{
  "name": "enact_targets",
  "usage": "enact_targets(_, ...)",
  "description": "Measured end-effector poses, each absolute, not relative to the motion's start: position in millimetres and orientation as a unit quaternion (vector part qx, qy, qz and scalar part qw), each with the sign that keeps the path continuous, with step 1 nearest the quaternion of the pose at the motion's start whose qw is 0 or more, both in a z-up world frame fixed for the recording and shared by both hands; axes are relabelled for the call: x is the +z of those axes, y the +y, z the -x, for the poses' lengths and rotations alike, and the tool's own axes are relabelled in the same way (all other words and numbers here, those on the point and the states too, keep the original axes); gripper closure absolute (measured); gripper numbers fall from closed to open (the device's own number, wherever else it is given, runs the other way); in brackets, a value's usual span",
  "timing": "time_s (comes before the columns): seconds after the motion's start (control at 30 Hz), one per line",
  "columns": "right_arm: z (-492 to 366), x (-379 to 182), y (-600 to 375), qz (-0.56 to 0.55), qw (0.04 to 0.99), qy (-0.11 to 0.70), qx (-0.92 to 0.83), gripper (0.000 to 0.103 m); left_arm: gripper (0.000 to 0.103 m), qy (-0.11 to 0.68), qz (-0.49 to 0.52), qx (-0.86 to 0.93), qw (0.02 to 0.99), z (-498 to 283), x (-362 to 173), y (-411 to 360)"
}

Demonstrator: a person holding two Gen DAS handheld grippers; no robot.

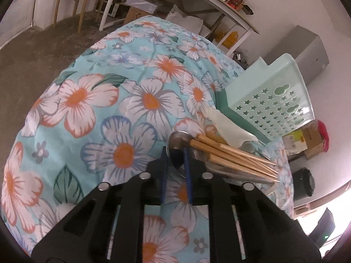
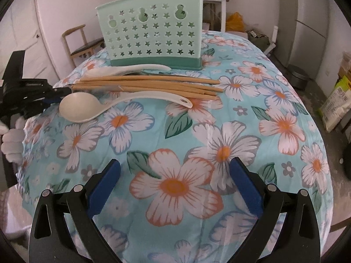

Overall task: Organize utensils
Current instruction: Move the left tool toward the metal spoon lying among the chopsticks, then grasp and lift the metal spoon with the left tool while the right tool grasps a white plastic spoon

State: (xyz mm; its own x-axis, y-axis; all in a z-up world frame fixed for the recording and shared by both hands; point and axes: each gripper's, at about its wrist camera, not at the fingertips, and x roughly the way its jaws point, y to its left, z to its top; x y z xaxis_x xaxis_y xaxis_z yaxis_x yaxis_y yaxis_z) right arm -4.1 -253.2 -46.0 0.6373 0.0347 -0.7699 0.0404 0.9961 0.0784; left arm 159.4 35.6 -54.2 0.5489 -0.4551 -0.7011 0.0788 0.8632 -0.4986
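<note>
Several wooden chopsticks point(image 2: 144, 83) lie in a bundle on the floral cloth point(image 2: 175, 184), in front of the mint-green star-holed utensil holder point(image 2: 153, 32). One white spoon point(image 2: 76, 107) rests before the bundle, a second white spoon point(image 2: 131, 69) behind it. In the left wrist view a metal spoon point(image 1: 177, 141) pokes out beside the chopsticks point(image 1: 230, 153), its bowl pinched between the blue pads of my left gripper point(image 1: 175, 153). The holder point(image 1: 272, 100) stands just beyond. My right gripper point(image 2: 175, 163) hangs open over bare cloth, well short of the utensils.
A gloved hand point(image 2: 13, 140) holds the left gripper point(image 2: 59, 94) at the table's left edge. A wooden chair point(image 2: 76, 41) stands behind the table, with a fridge point(image 2: 307, 32) and a dark bin point(image 2: 298, 76) to the right. The cloth drops off at the table's rounded edges.
</note>
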Motion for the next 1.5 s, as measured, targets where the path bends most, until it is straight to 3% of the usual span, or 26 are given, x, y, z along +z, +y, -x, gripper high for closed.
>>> enact_targets(0.3, -1.6, -3.5, -193.2, 0.055, 0.931, 0.349, 0.088, 0.023, 0.096, 0.427, 0.175, -0.138, 0.876, -135.6, -39.9, 48.0)
enact_targets(0.47, -20.5, -9.3, -149.0, 0.135, 0.924, 0.339, 0.116, 0.043, 0.096, 0.42, 0.169, -0.121, 0.884, -128.2, -35.7, 60.2)
enact_targets(0.7, -35.1, -26.4, -119.4, 0.212, 0.909, 0.343, 0.103, 0.061, 0.096, 0.411, 0.167, -0.115, 0.889, -122.9, -38.1, 63.0)
enact_targets(0.9, -34.6, -38.3, -109.9, 0.245, 0.899, 0.35, 0.098, 0.088, 0.096, 0.405, 0.161, -0.112, 0.893, -118.8, -36.4, 61.0)
enact_targets(1.2, -20.5, 4.5, -133.9, 0.163, 0.927, 0.318, 0.114, 0.094, 0.099, 0.362, 0.142, -0.104, 0.915, -97.7, -3.4, 63.0)
enact_targets(1.5, -9.5, 60.1, -198.2, 0.033, 0.951, 0.288, 0.112, 0.098, 0.101, 0.266, 0.118, -0.12, 0.949, -73.0, 67.8, 55.4)
